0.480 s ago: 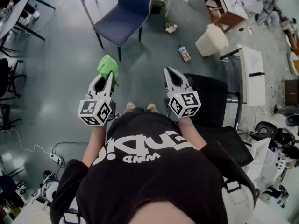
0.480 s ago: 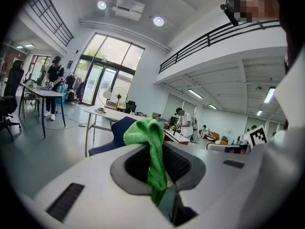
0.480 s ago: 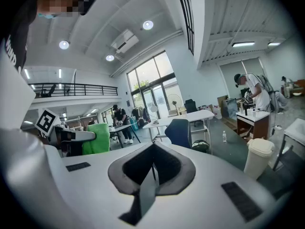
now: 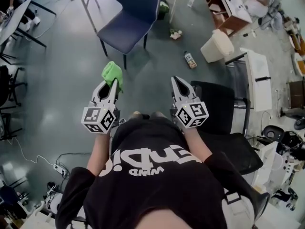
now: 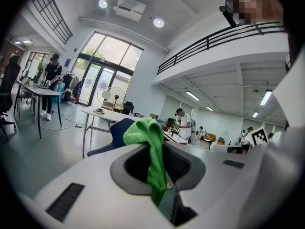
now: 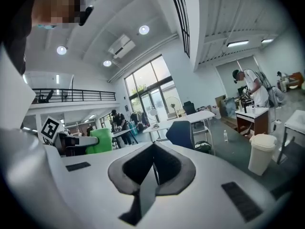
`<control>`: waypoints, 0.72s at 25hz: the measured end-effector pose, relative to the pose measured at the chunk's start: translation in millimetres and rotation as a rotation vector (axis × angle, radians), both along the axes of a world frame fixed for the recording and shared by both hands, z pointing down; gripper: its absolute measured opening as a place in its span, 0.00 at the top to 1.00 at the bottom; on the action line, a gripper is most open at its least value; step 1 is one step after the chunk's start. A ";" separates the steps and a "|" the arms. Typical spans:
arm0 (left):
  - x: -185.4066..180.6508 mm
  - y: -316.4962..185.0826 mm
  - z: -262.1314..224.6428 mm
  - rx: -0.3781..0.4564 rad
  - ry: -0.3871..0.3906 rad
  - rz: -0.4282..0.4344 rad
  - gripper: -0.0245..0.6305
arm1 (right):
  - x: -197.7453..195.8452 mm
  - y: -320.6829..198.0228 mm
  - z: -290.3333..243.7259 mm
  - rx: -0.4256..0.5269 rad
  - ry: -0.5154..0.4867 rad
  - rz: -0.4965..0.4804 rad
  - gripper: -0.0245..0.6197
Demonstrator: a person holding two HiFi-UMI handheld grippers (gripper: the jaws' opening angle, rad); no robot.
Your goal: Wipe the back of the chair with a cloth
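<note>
My left gripper [image 4: 110, 86] is squeezed tight on the green cloth [image 4: 112, 73]. The jaws pinch one thin end of it, and the rest sticks out past the tips in a soft bunch. The cloth's long way runs along the jaws and points forward, away from my body, toward the blue chair [image 4: 133, 18]. My right gripper [image 4: 177, 82] is closed all the way with nothing in it; in the right gripper view its two jaws meet in one thin line. Both grippers are held up in front of my chest, side by side with a gap between them, and both point forward. The blue chair stands on the grey floor [image 4: 62, 80] ahead of me, well apart from both grippers. Its seat is nearer to me and its back is on the far side. A black chair [image 4: 219, 109] is near my right gripper, off to my right.
</note>
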State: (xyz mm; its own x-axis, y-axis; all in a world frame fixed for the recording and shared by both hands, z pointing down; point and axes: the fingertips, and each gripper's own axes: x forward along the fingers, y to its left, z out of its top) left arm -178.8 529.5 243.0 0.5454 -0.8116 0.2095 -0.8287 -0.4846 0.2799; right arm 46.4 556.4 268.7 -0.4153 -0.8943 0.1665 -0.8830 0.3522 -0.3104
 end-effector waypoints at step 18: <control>-5.5 -101.5 18.5 -0.009 0.010 0.011 0.88 | 11.1 -99.2 23.2 -0.035 0.021 0.059 0.98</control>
State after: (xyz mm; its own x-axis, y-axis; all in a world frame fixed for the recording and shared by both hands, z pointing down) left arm -184.4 428.0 261.4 0.5564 -0.8035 0.2116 -0.8205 -0.4912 0.2924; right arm 57.5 457.2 292.0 -0.3583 -0.9106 0.2062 -0.9082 0.2888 -0.3029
